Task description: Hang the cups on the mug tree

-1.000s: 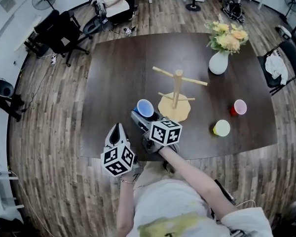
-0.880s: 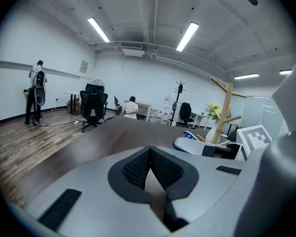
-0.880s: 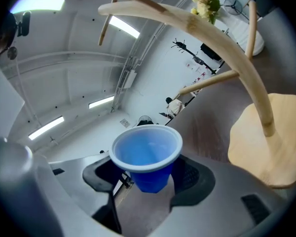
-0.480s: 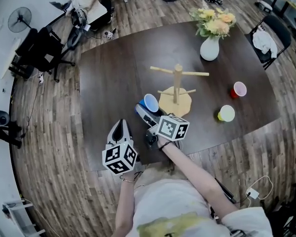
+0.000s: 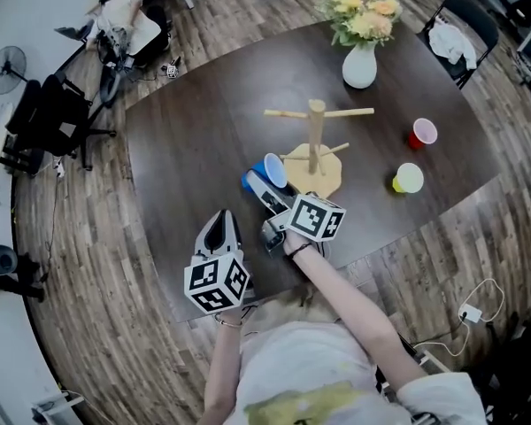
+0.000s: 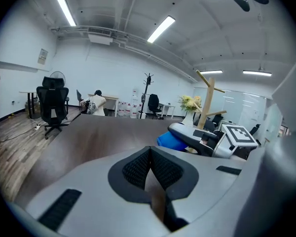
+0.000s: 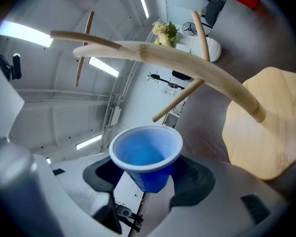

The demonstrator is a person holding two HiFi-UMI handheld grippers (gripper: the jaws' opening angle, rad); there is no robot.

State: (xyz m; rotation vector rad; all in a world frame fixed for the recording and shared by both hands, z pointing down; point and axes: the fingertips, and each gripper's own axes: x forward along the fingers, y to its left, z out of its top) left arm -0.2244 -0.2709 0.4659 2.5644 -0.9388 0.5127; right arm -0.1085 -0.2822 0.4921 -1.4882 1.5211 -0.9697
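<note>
So, the big dark wooden table [image 5: 195, 140] fills most of the head view, sitting on a plank floor. Roughly mid-table is the wooden mug tree [image 5: 315, 140], upright on its flat pale base with pegs poking out to both sides. Past it, near the far edge, there's a white vase of yellow flowers [image 5: 360, 60].

The right gripper [image 5: 267, 182] is out over the table just beside the tree's base. Its jaws are clamped on the blue cup [image 5: 273, 170]. In the right gripper view the pads press on both sides of the cup's lower body, and its white-rimmed mouth faces the camera. The left gripper [image 5: 219, 228] hangs back at the near table edge, well apart from everything, with its jaws pinched together on themselves.

The yellow cup [image 5: 409, 178] and the red cup [image 5: 423, 133] sit on the table off to the tree's right, near each other but not touching.
</note>
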